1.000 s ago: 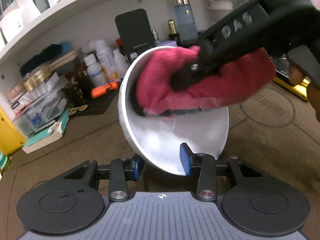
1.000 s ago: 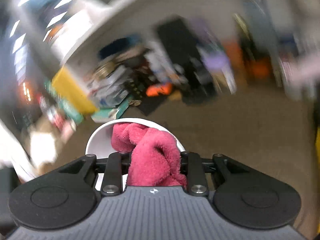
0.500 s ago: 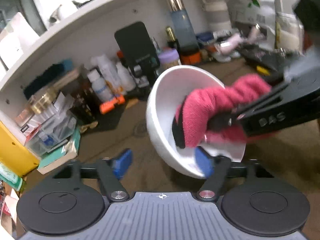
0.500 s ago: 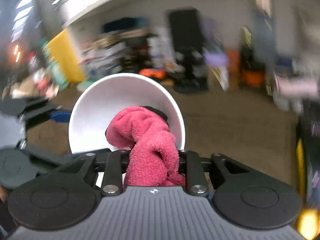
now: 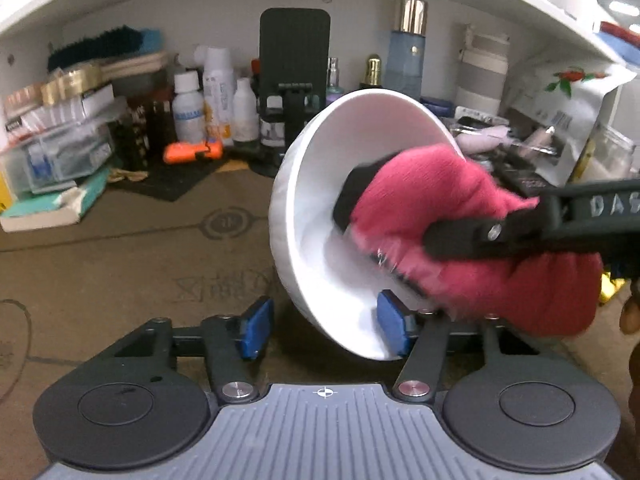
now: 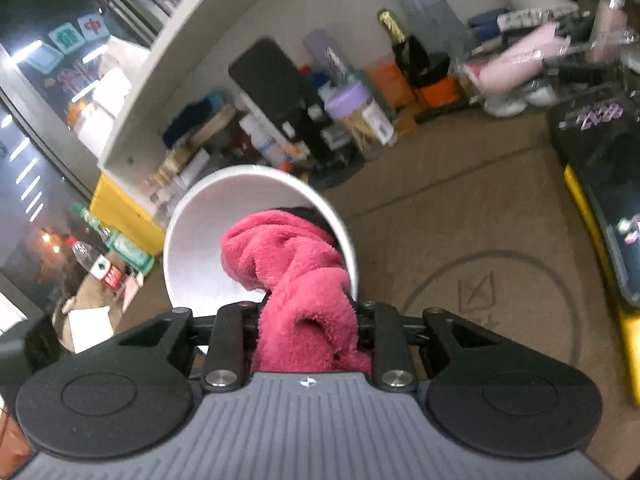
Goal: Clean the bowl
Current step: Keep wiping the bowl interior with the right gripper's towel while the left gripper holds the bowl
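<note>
The glossy white ceramic bowl (image 5: 320, 216) is being held up off the brown patterned desk mat (image 5: 120, 248), tipped on its side so its mouth is facing right in the left wrist view, toward the right gripper (image 6: 306, 320). The left gripper (image 5: 324, 320) is straddling the bowl's lower rim: one blue pad (image 5: 390, 322) is sitting inside the bowl against the wall, the other is standing clear to the left, not touching the outside. Its jaws have just been closing, with the rim between them, but the grip is not looking tight yet. The right gripper is staying clamped on the fluffy pink-red cloth (image 6: 296, 276), its fingers together on the bunched fabric. The cloth's front end is pressing into the bowl's hollow, right side of the interior in the right wrist view. The bowl is lying straight ahead of the right fingers, so the right hand is doing the wiping.
</note>
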Available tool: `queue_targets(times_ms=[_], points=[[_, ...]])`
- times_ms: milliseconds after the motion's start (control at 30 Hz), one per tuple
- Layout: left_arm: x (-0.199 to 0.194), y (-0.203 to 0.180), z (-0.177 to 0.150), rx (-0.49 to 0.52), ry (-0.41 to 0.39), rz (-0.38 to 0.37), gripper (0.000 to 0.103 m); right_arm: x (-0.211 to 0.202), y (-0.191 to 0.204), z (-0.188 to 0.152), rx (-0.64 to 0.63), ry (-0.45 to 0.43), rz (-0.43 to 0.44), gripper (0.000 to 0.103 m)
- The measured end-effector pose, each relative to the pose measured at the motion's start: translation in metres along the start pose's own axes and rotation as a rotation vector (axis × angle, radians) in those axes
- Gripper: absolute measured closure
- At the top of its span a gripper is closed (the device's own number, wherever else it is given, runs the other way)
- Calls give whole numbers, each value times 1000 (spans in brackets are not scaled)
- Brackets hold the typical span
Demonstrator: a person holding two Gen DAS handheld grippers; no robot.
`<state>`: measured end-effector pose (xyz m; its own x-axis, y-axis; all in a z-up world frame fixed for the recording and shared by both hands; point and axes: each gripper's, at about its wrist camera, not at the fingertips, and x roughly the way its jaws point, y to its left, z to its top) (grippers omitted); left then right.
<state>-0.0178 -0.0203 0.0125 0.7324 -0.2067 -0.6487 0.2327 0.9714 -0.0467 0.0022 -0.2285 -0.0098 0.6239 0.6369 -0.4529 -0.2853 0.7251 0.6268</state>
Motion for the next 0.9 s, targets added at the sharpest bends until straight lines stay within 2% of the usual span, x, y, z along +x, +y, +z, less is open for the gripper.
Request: queue_targets(times_ms=[67,167,300,367,433,500,567,667,767,833,867,900], points=[[-2,-3,1,46,11,-23,69,0,3,3,-11,9,-7,77],[-11,-20,0,236,21,37,69,9,13,1,-35,69,-35,75],[-28,-27,7,533,125,67,69,10,24,-6,-9,122,-51,75],[-32,-29,6,606,149,79,68,7,33,-6,-40,107,-61,75],[-34,-31,7,675,184,100,68,6,56,-5,-173,57,-83,74],[-33,-28,8,678,195,100,67,7,83,-9,-351,-1,-104,74],[-31,-23,9,652,195,95,66,5,102,-26,-563,-51,-102,74],[-27,-11,11,582,182,81,62,2,127,-50,-849,-114,-91,74],[-23,-4,8,520,158,99,56,-3,122,-52,-834,-80,-85,75],[-22,-3,6,466,138,102,53,1,107,-53,-782,-47,-174,77],[-23,-5,5,450,129,94,50,2,103,-52,-767,-41,-175,77],[-24,-6,4,426,120,86,41,3,97,-53,-742,-33,-177,78]])
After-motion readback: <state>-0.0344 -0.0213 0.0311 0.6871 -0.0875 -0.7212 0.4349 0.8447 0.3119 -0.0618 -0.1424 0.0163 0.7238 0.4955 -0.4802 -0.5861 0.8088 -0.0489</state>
